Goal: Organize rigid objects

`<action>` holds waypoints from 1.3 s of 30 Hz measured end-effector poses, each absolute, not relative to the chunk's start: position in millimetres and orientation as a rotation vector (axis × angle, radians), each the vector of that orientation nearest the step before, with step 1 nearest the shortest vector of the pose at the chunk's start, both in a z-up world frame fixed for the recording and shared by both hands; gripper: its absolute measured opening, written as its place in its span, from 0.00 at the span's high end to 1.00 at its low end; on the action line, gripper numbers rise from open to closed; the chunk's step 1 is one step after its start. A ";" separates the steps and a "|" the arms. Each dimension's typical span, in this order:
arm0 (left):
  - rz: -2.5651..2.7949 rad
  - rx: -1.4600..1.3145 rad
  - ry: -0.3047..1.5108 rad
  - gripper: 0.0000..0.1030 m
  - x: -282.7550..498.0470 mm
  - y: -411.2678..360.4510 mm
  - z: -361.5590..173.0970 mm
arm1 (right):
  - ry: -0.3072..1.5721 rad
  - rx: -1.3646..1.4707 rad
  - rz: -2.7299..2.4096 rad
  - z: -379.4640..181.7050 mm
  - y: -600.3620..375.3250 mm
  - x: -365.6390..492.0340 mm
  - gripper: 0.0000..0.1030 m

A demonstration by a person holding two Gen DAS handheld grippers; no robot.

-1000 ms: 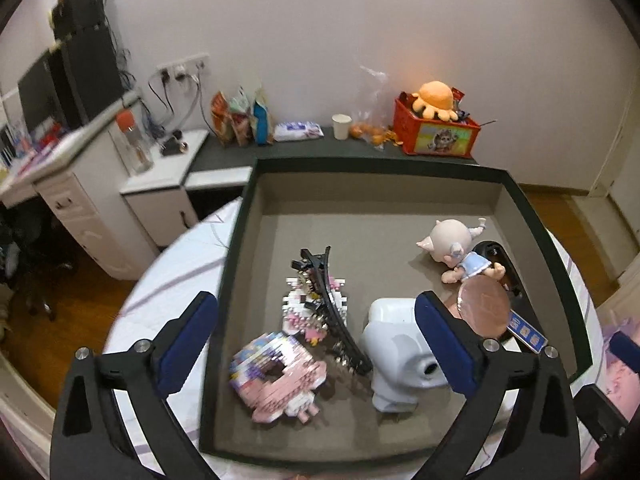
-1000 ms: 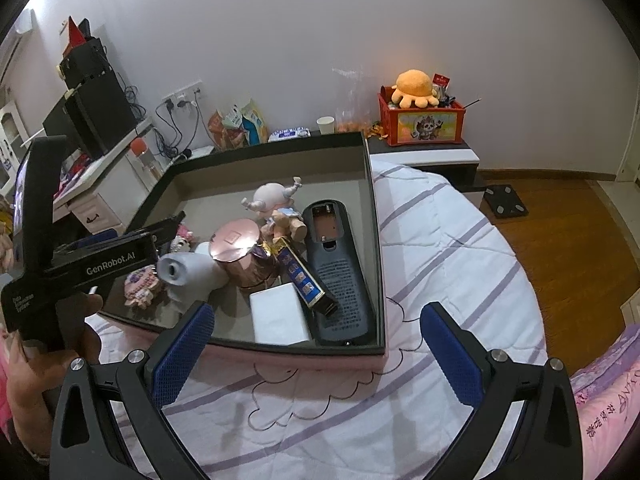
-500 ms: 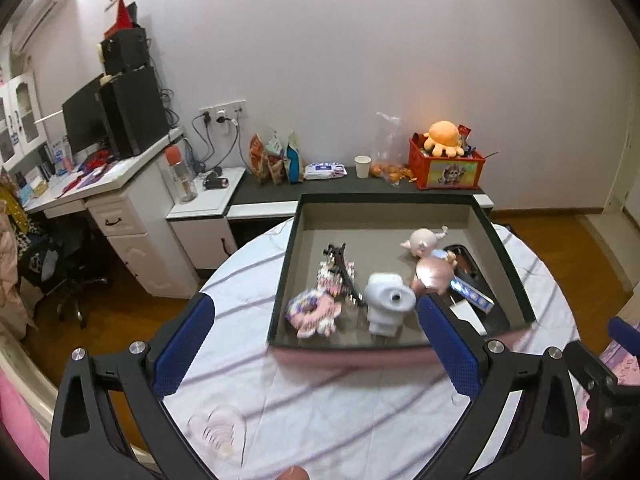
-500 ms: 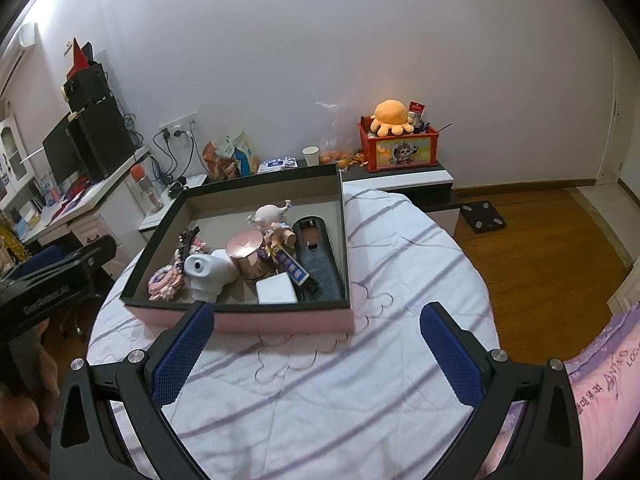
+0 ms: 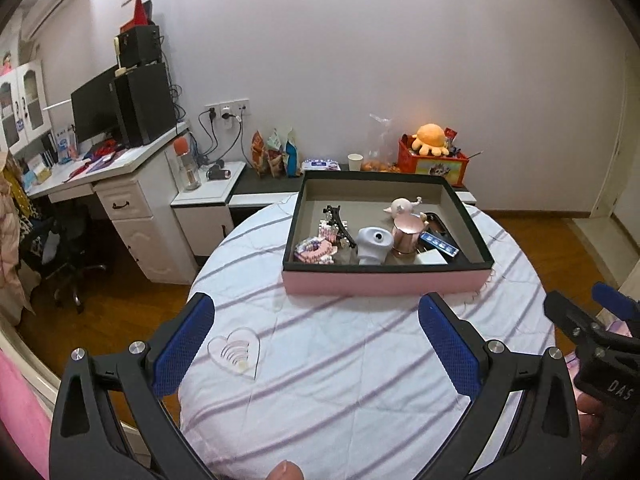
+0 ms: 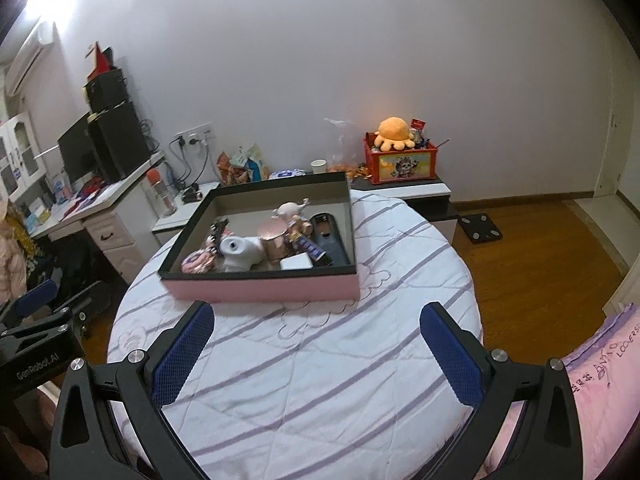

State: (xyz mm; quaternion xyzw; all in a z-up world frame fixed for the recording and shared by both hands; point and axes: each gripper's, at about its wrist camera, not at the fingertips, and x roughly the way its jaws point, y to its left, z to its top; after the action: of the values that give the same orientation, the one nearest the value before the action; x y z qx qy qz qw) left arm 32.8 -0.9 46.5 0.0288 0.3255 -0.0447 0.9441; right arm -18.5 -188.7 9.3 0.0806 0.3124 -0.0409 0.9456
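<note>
A pink box with a black rim (image 5: 384, 285) (image 6: 264, 290) stands on the far half of the round table. It holds a white gun-shaped device (image 5: 373, 243) (image 6: 239, 253), a copper cup (image 5: 407, 232) (image 6: 273, 240), a pig figurine (image 5: 402, 206), a black hair clip (image 5: 340, 220), pink brick toys (image 5: 314, 249), a black remote (image 6: 330, 240) and a white block (image 6: 296, 263). My left gripper (image 5: 316, 350) is open and empty, well in front of the box. My right gripper (image 6: 316, 350) is open and empty, also short of it.
A clear heart-shaped piece (image 5: 236, 354) lies on the striped tablecloth (image 5: 340, 360) at the front left. A white desk with a monitor (image 5: 100, 112) stands at the left. A red toy box with an orange plush (image 5: 432, 152) sits by the wall. A black scale (image 6: 480, 230) lies on the floor.
Both grippers have pulled far back from the box, which now looks small and distant. The heart-shaped piece has come into view. Both stay open.
</note>
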 end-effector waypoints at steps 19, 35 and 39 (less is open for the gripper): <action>-0.075 0.018 0.603 0.00 -16.4 22.6 64.4 | 0.592 0.081 -0.047 26.9 -151.7 -55.8 0.00; -0.072 0.033 0.582 0.00 -28.6 19.4 67.4 | 0.580 0.079 -0.049 32.9 -146.5 -64.0 0.00; -0.070 0.038 0.582 0.00 -28.7 17.7 69.5 | 0.579 0.080 -0.048 33.4 -146.7 -64.7 0.00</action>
State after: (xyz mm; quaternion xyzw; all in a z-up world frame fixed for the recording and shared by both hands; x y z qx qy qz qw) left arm -28.7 17.7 69.5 0.0189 0.2869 -0.0343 0.9572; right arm -64.7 -146.7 33.4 0.0393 0.2855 -0.0237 0.9573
